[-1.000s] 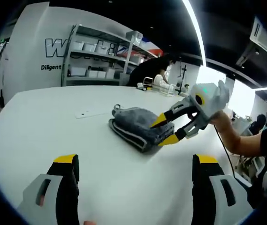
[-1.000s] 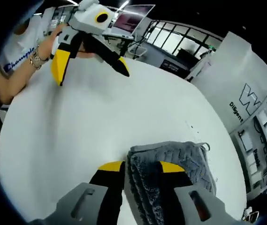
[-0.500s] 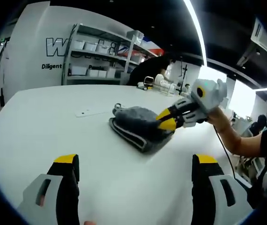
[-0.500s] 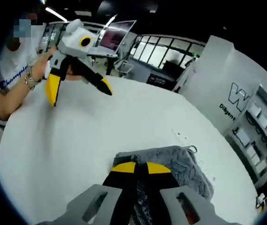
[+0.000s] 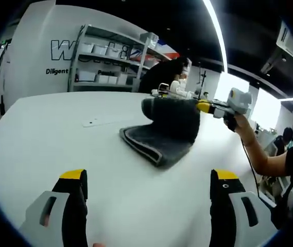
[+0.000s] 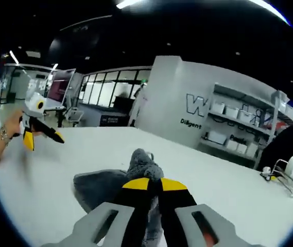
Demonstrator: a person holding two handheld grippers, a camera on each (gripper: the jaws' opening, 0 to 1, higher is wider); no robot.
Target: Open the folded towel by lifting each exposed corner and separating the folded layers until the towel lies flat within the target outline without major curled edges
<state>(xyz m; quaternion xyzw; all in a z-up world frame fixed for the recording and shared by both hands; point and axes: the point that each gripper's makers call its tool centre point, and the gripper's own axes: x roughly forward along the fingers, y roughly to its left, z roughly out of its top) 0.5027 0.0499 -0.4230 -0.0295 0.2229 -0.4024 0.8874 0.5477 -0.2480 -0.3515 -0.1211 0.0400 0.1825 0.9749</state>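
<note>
Right gripper [image 6: 149, 184] clamped on towel [image 5: 161, 139] top layer, lifted; rest lies mid-worktop [image 5: 58, 139]. Left gripper [image 5: 149, 177] open, idle at 6 o'clock. Peel slowly toward 3 o'clock, pin lower layer if dragging.

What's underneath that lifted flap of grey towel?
Under the raised flap of the grey towel, pinched by the right gripper, lie its remaining folded layers on the white table. Anything between those layers is hidden.
</note>
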